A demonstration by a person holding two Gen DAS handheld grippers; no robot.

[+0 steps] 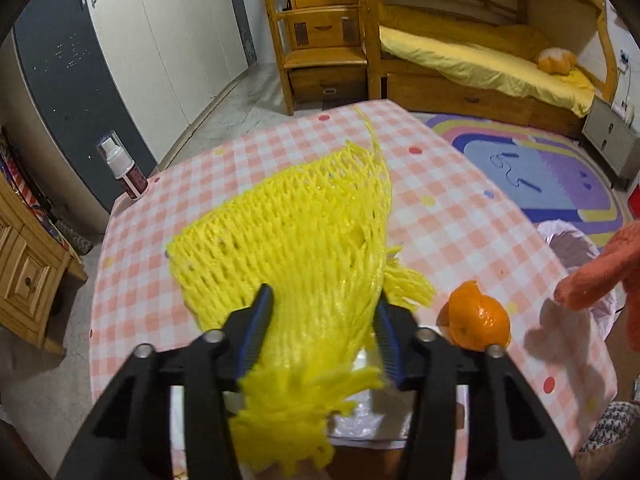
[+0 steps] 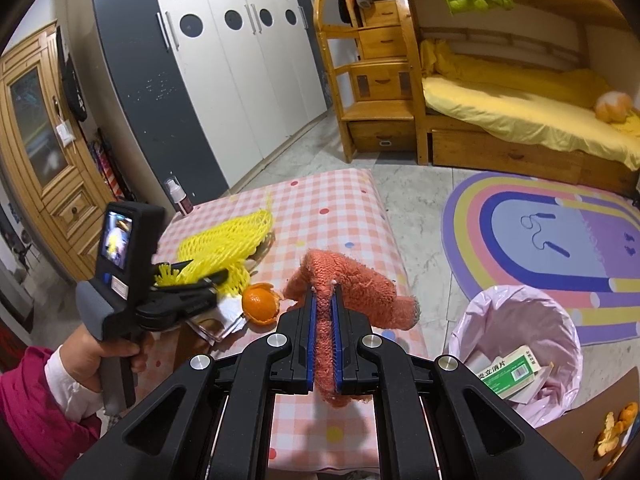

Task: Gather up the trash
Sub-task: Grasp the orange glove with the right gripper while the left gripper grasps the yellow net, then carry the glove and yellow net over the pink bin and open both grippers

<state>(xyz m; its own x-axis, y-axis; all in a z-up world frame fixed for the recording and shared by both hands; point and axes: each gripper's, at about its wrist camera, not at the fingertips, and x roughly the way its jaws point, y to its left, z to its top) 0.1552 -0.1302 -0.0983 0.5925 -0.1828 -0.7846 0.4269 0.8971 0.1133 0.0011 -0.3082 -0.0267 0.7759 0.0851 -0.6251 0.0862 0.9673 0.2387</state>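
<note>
While the left gripper [image 1: 324, 336] straddles the yellow foam net [image 1: 288, 232] near its frayed near end, its jaws stand partly open with the mesh bunched between the blue pads; the net looks caught there, though whether the pads truly pinch it I cannot tell. Taking the net by that narrow tasselled end seems sensible, since the gathered strands give a firmer bite than the loose open weave. It lies on the pink checked table [image 1: 460, 216], its long axis running from the near tassel away toward the far side, fanning wide at the middle and tapering to a thin strand that points to the far edge. Just right of it sits an orange peel [image 1: 478, 318], apart from the net and untouched. The right gripper [image 2: 324, 344] is closed nearly tight on an orange knitted cloth [image 2: 352, 284], which droops over and below the jaws, probably held ready for wiping or simply kept clear of the work. On the floor to the right of the table stands a bin lined with a pink bag [image 2: 516, 320], a green carton [image 2: 508, 372] already inside; its spot beside the table edge makes a short carry for the net and the peel, both still on the table.
</note>
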